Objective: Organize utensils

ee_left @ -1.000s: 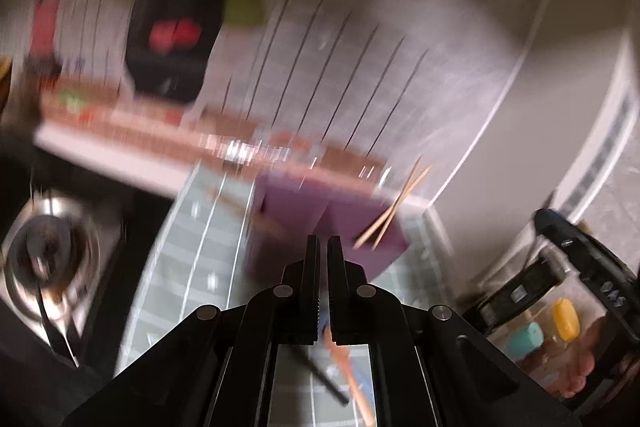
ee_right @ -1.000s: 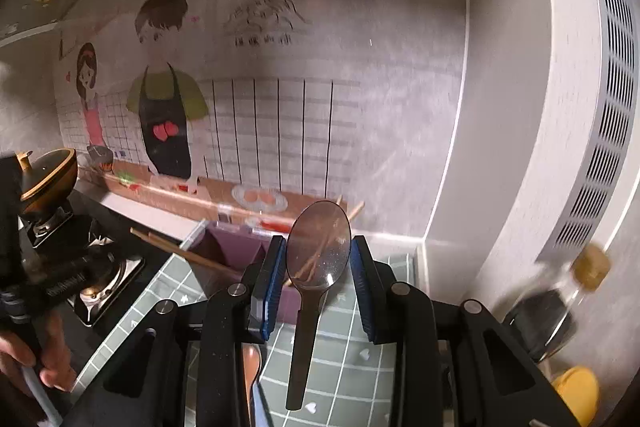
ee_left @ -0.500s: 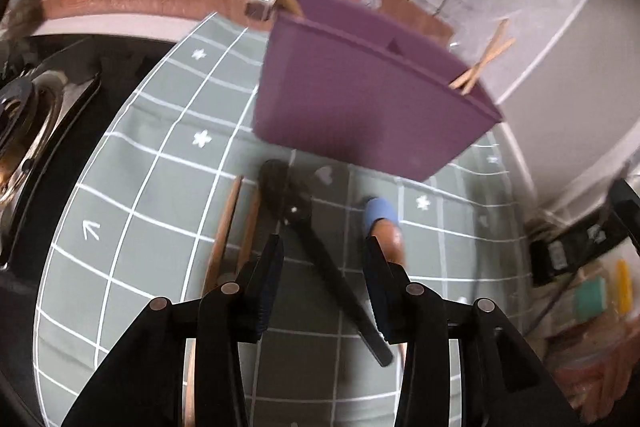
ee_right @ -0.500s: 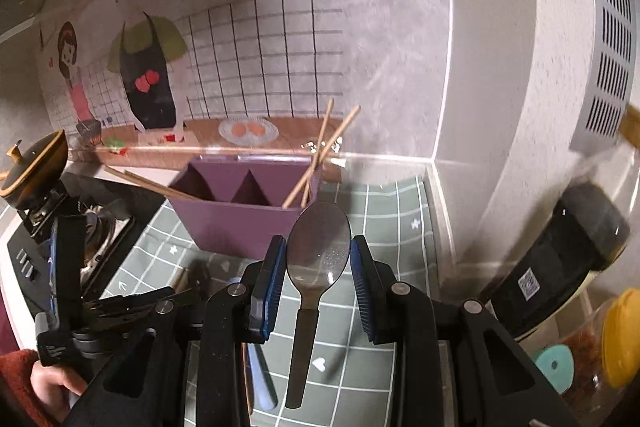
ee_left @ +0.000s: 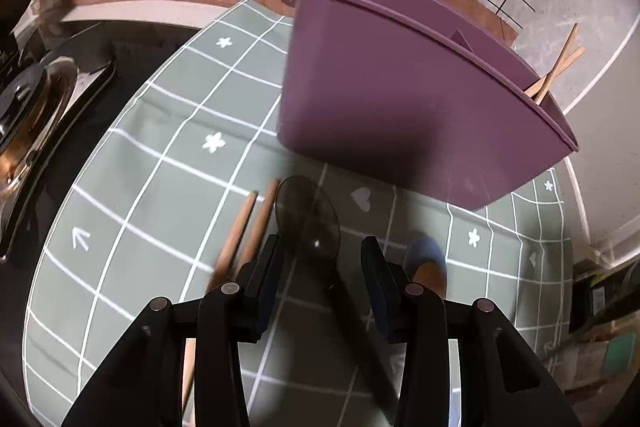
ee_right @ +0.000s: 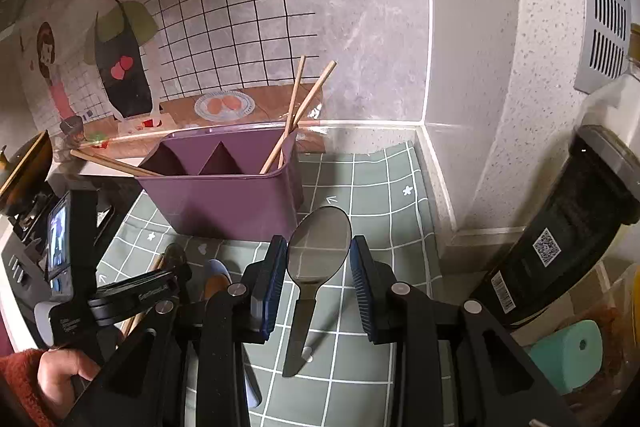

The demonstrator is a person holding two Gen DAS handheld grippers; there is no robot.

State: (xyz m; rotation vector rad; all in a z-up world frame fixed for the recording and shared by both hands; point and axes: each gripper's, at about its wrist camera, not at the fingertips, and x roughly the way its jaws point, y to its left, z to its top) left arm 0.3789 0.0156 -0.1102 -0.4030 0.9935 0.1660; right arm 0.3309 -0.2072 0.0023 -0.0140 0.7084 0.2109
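Right tool (ee_right: 318,261) grips a steel spoon (ee_right: 319,247) before the purple caddy (ee_right: 224,203). Left tool (ee_left: 320,269), wide, straddles a dark spoon (ee_left: 308,215). Next: close on it.

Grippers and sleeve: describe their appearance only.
Both the left gripper and the right gripper are black plastic with silver pivot bolts and ribbed dark-blue pads. The left one carries a small lit screen. The hand has a fuzzy rust-red sleeve.

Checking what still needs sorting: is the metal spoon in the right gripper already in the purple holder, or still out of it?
Out. The metal spoon sits gripped in the right gripper, in front of the purple holder.
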